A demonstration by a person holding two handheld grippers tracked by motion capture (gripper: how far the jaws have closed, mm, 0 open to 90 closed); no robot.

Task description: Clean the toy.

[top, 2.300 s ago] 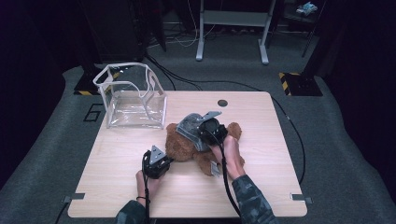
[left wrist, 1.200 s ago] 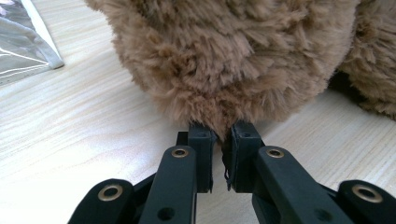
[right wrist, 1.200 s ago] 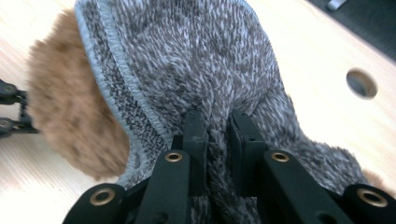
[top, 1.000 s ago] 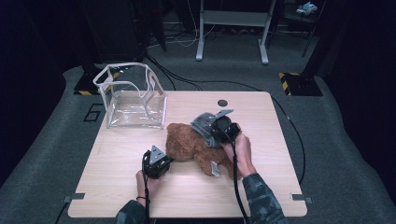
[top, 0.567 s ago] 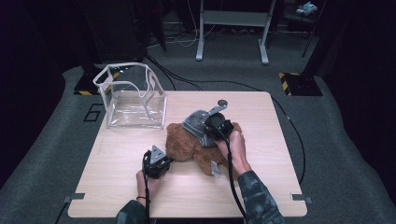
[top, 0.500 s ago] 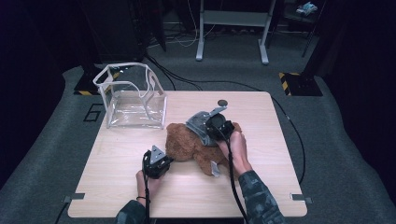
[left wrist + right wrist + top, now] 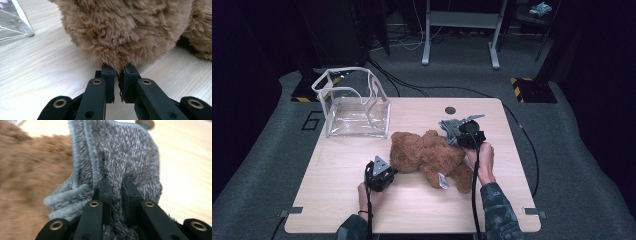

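While lying sprawled across the middle of the frame in the high view, brown teddy bear (image 7: pixel 427 157) on the wooden table (image 7: pixel 337 200), white tag sticking out low on its right side. Grey fuzzy garment (image 7: pixel 451 131) bunched at the bear's upper right edge, touching the fur.

Right gripper (image 7: pixel 117 188) clamped on a fold of that grey knit, jaws nearly together with the fabric pinched between them, stitched hem running up just left of the jaws in the right gripper view. Brown fur blurry on the left of that view. Seen from above, sitting right of centre, just above the bear's leg, hand wrapped around it from below.

Left gripper (image 7: pixel 117 75) pinched tight on a tuft of fur at the bear's lower left, jaws almost touching, barely a sliver of gap. Low to the tabletop in its own view.

Clear plastic bag (image 7: pixel 354 105) with white trim standing open in the upper left of the table, near the bear but not touching. Small dark round hole (image 7: pixel 450 110) near the table's top edge. Camo sleeve at bottom right.
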